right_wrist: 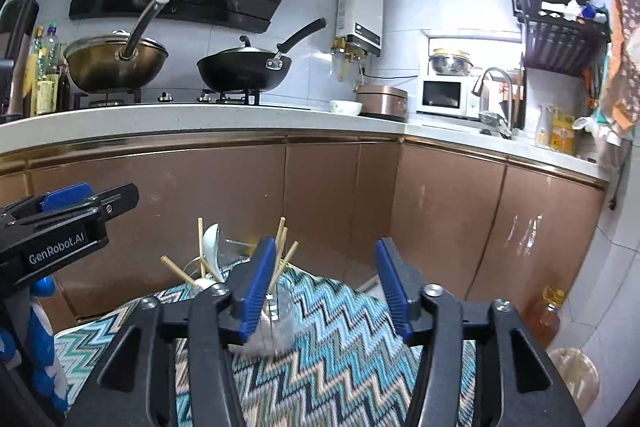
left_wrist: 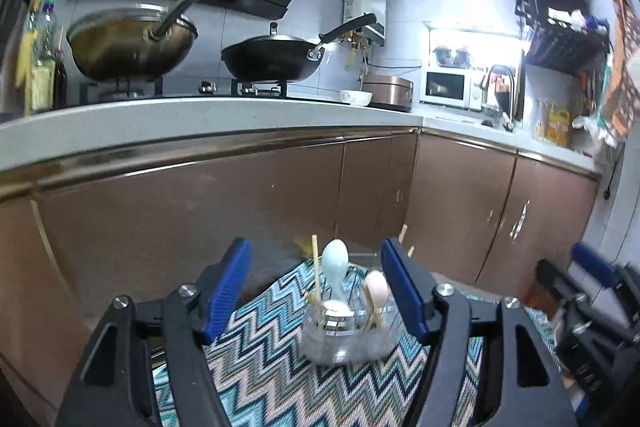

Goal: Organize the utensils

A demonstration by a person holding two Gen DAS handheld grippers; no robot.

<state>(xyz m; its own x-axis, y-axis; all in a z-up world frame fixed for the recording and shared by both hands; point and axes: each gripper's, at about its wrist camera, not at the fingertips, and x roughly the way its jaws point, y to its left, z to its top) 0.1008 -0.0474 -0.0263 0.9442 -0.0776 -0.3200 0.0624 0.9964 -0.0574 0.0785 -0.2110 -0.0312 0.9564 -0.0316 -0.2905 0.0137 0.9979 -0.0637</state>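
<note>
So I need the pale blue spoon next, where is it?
Left wrist view, centre: the pale blue spoon stands in the clear jar on the zigzag cloth, beside a pink spoon.

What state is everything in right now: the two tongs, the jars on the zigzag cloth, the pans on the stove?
Left tongs: open, holding nothing.
Right tongs: open, holding nothing.
Jar with spoons: upright on the cloth, spoons and chopsticks standing in it.
Jar with chopsticks: upright, chopsticks leaning outward.
Brass pan: on the stove, lid on.
Black pan: on the stove, lid on.
</note>
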